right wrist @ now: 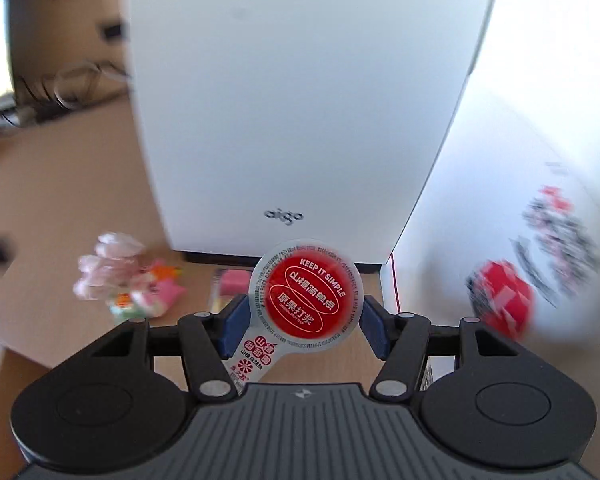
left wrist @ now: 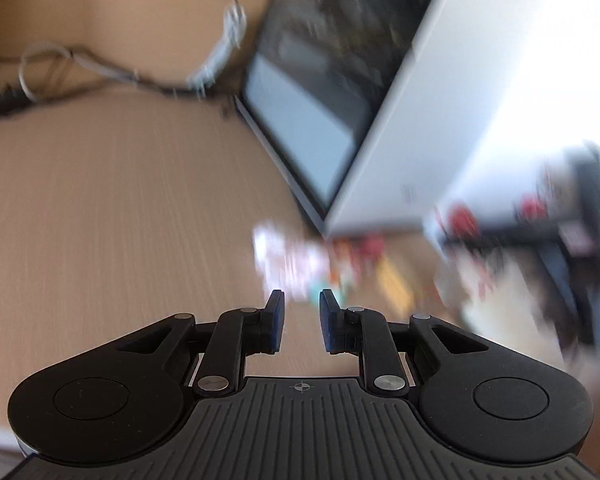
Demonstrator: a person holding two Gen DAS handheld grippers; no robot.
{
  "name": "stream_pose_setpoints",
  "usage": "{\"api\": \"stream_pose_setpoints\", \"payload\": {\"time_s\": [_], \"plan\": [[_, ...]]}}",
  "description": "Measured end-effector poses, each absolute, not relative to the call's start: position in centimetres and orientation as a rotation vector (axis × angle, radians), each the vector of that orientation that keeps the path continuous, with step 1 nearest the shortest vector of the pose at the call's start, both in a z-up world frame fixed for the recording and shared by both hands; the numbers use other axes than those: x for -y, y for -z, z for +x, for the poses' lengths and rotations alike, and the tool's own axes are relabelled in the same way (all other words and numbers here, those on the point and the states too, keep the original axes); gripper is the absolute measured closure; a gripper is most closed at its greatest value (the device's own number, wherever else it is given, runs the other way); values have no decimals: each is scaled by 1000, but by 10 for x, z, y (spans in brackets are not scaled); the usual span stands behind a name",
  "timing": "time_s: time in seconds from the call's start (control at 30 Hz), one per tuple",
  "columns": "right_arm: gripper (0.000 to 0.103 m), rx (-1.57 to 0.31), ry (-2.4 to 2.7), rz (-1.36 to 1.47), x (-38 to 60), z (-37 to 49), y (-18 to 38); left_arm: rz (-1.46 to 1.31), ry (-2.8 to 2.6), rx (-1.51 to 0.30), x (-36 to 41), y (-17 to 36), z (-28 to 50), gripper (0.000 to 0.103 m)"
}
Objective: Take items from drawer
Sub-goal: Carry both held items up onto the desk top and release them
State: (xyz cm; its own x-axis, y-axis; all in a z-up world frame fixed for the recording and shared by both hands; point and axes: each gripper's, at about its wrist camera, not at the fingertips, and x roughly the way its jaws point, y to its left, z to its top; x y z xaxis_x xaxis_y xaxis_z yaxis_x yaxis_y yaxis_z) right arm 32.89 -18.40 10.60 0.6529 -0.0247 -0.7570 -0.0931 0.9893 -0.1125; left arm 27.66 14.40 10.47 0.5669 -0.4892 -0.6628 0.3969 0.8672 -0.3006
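Step in hand: your right gripper (right wrist: 306, 320) is clamped on the red-lidded cup (right wrist: 306, 298). Carry it to the desk (right wrist: 68, 184) ahead-left; left gripper (left wrist: 301, 322) stands apart, empty.

a glossy foil lid (right wrist: 306, 300) is seen on the cup, a matt white plastic case (right wrist: 292, 100) behind; the worktop (left wrist: 120, 200) shows wood grain; matt black plastic forms the claw (left wrist: 301, 326).

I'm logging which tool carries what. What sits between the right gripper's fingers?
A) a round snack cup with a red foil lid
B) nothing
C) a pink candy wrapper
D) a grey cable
A: in the right wrist view the right gripper has its blue pads against both sides of the snack cup, whose red lid reads "KEEP IT SIMPLE".
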Motion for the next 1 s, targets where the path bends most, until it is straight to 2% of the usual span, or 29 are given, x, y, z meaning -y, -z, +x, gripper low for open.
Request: {"api": "stream_pose_setpoints", "payload": {"time_s": [0.23,0.4,0.6,0.83,1.0], "plan": [[44,-918,-74,-119,190,371,-67,-19,539,-998,-151,-55,225,82],[44,-829,-68,-90,192,346,-84,35,599,-1079,-150,-24,219,82],[43,-838,-178,-39,182,290,-103,157,728,-1158,-127,0,217,82],[43,-1002,-176,-79,178,235,-66,88,671,-1335,-92,37,233,82],[43,-1143,-162,-6,186,201,-34,34,570,-1372,-77,49,233,82]]}}
